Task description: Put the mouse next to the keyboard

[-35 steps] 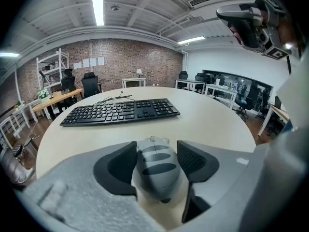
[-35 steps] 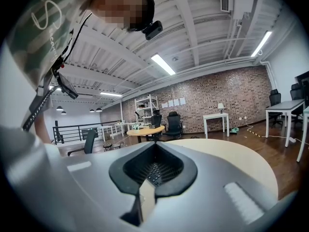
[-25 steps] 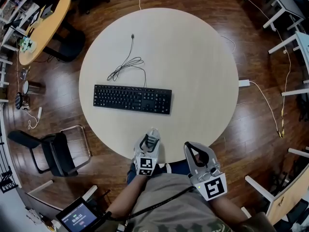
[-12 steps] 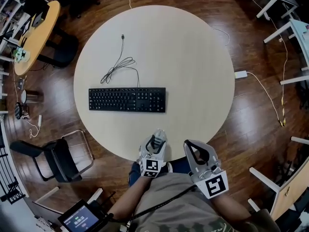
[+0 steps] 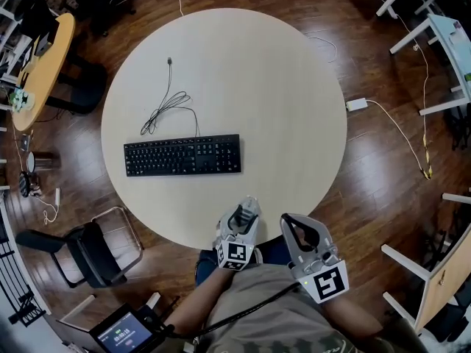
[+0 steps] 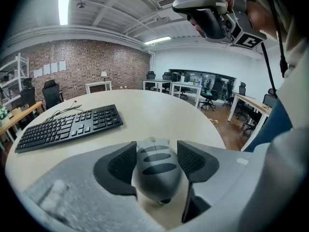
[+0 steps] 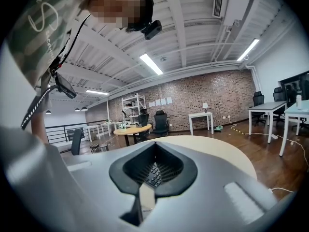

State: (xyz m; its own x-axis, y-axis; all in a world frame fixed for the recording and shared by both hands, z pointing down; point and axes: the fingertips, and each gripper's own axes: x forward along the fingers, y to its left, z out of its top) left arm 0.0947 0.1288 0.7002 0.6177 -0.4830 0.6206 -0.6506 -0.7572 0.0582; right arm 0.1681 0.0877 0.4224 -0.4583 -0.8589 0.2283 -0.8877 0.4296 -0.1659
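Here, mouse [image 6: 155,172] gripped between fingers of left gripper [image 6: 154,151], right gripper [image 7: 154,149] fingers closed, empty

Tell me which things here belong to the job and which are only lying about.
For the job: mouse, held in the left gripper; keyboard; round table.
Lying about: office chair, white charger on the floor, yellow side table.

Head view: set high above the near edge of the worktop [image 5: 294,87], facing steeply down, with the whole round top in frame. Left gripper view: rides on the left tongs [image 5: 243,210], low and close at the near edge, facing across the surface. Right gripper view: rides on the right tongs [image 5: 294,225], angled up toward the ceiling [image 7: 193,33]. All three views share the keyboard [image 5: 182,155] and the worktop.
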